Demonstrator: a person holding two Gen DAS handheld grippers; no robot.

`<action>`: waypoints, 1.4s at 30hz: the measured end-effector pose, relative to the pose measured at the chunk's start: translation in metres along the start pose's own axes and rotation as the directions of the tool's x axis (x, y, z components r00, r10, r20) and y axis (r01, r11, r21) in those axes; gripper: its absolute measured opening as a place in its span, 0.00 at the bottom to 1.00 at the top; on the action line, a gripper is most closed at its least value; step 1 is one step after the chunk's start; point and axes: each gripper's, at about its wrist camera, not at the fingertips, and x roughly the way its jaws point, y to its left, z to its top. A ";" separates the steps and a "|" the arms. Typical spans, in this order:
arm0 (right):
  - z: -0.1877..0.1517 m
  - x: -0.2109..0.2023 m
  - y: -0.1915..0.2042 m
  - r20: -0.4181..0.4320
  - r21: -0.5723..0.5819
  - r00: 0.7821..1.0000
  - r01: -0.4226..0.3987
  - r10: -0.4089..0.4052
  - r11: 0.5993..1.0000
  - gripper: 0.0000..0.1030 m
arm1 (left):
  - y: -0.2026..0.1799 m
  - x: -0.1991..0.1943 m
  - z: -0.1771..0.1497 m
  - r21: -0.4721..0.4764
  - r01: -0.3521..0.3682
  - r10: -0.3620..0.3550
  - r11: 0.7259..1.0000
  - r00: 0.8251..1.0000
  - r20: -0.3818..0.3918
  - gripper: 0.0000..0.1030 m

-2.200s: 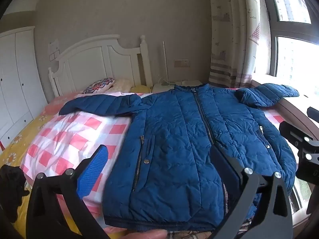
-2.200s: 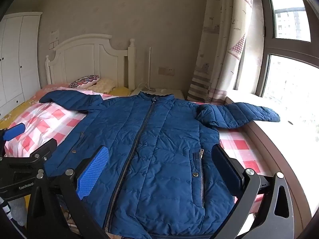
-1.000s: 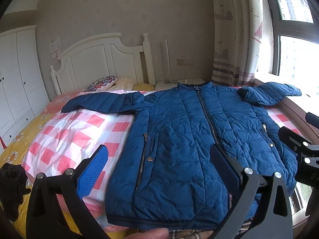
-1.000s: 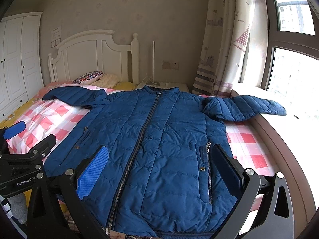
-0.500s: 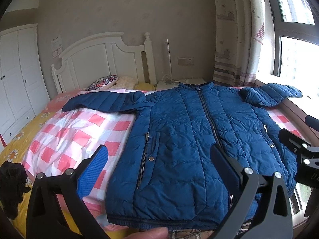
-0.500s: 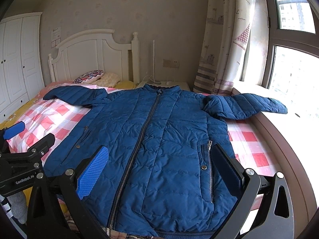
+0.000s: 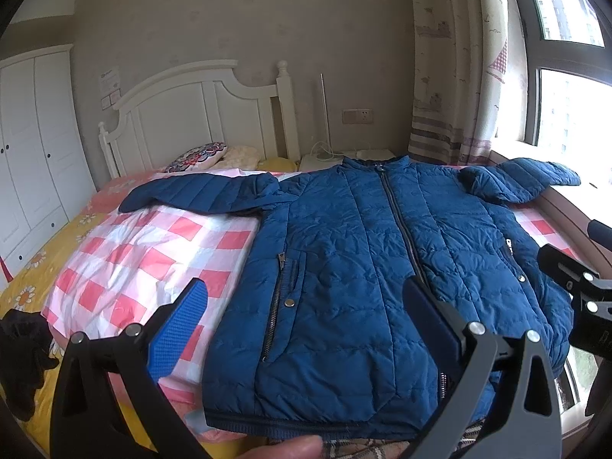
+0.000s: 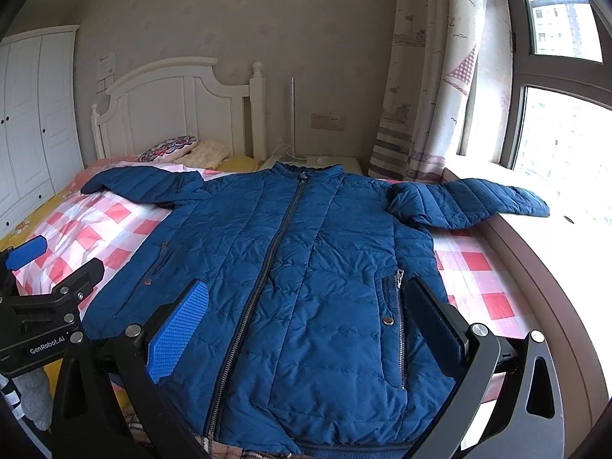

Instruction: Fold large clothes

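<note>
A blue quilted jacket (image 7: 344, 260) lies flat on the bed, zipped, front up, hem toward me, both sleeves spread out. It also shows in the right wrist view (image 8: 306, 267). Its left sleeve (image 7: 199, 191) rests on the checked sheet; its right sleeve (image 8: 470, 201) reaches onto the window sill. My left gripper (image 7: 302, 306) is open and empty above the hem's left half. My right gripper (image 8: 306, 306) is open and empty above the hem's right half. Each gripper shows at the edge of the other's view.
A pink and white checked sheet (image 7: 153, 252) covers the bed. The white headboard (image 7: 199, 114) and pillows (image 7: 199, 157) stand at the far end. A window sill (image 8: 535, 267) runs along the right. A wardrobe (image 7: 30, 145) is at left. A dark cloth (image 7: 23, 352) lies at near left.
Both grippers have risen and drawn back a little, so the jacket sits slightly lower and farther in the views. The jacket has not moved. Both grippers stay open.
</note>
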 end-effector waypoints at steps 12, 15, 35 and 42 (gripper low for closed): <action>0.000 0.002 -0.002 -0.005 0.001 1.000 0.000 0.000 1.000 0.96 | 0.000 -0.004 -0.005 0.000 -0.001 0.001 1.000 1.000 -0.011 0.98; 0.000 0.002 -0.002 -0.005 0.001 1.000 -0.001 0.001 1.000 0.96 | -0.003 0.000 -0.001 0.000 -0.001 0.001 1.000 1.000 -0.012 0.98; -0.025 0.051 -0.023 -0.105 0.058 0.994 -0.030 0.036 0.998 0.96 | -0.011 0.058 -0.009 0.023 0.022 -0.017 0.999 0.978 -0.207 0.98; -0.028 0.109 -0.075 -0.217 0.128 0.976 0.062 -0.033 0.990 0.96 | -0.024 0.160 0.012 0.085 0.056 -0.019 0.995 0.925 -0.380 0.98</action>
